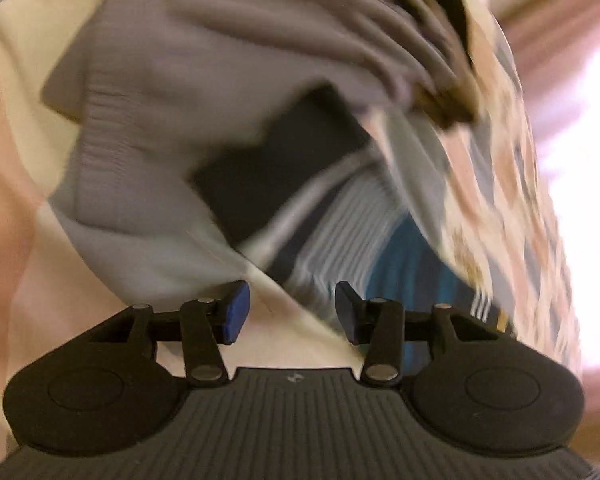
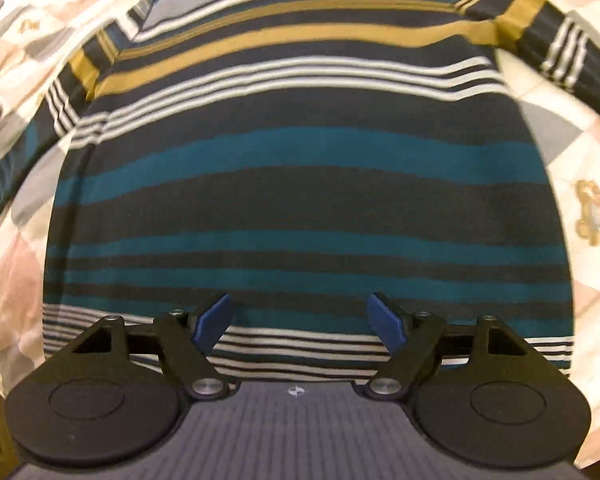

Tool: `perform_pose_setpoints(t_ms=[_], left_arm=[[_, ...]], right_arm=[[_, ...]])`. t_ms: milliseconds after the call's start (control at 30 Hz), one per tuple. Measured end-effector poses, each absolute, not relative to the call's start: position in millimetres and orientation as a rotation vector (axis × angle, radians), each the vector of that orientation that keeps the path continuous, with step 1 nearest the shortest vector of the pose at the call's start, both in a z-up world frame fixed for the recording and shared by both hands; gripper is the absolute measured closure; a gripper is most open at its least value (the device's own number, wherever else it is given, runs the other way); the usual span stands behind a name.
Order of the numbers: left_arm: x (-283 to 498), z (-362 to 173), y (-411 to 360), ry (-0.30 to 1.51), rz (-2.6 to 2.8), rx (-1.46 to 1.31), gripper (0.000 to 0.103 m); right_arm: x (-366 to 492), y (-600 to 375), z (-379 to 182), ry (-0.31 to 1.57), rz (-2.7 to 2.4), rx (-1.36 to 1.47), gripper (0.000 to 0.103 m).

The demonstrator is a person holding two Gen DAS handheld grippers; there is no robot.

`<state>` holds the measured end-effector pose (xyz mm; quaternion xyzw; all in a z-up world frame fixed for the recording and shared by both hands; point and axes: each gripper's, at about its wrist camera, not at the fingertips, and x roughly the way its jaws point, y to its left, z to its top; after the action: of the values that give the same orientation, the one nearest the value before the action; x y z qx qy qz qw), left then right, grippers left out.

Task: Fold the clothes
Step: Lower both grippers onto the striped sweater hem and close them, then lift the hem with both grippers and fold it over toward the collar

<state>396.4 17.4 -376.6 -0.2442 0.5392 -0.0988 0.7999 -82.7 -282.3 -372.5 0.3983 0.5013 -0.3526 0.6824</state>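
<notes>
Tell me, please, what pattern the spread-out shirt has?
The shirt has horizontal navy, teal, white and mustard stripes, clearest in the right wrist view.

not much room visible tbh. everything sits on a bed cover (image 2: pixel 572 152), a patchwork of cream, pink and grey squares w/ little gold teddy bear prints (image 2: pixel 594 212) on the right side. same cover runs across the left wrist view, big pale cream and pink patches near left, smaller checks far right, all blurred. far right there's a blown-out bright glare (image 1: pixel 588 208) over pinkish blur, can't tell if window or lamp. warm yellowish indoor light overall.
</notes>
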Motion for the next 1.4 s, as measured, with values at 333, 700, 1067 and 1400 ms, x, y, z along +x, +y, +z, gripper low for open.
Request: perform_pose_setpoints(t_ms=[333, 700, 1067, 1400], left_arm=[[418.3, -392.4, 27.8, 1.064, -0.152, -0.579, 0.081], [324.8, -245.4, -147.3, 0.762, -0.791, -0.253, 0.097], [60.0, -323.4, -381.3, 1.038, -1.483, 0.090, 0.089], [79.8, -318.2, -313.5, 1.062, -1.243, 0.156, 0.082]], right_arm=[[-67.4, -280.8, -386.6, 1.211, -0.769, 0.862, 0.015], [-92.5, -297.2, -384.3, 1.119, -0.737, 0.960, 0.015], [-191.7, -389.7, -351.2, 0.886, -0.820, 0.971, 0.015], [-217.5, -496.8, -383.3, 0.458, -0.648, 1.258, 0.023]])
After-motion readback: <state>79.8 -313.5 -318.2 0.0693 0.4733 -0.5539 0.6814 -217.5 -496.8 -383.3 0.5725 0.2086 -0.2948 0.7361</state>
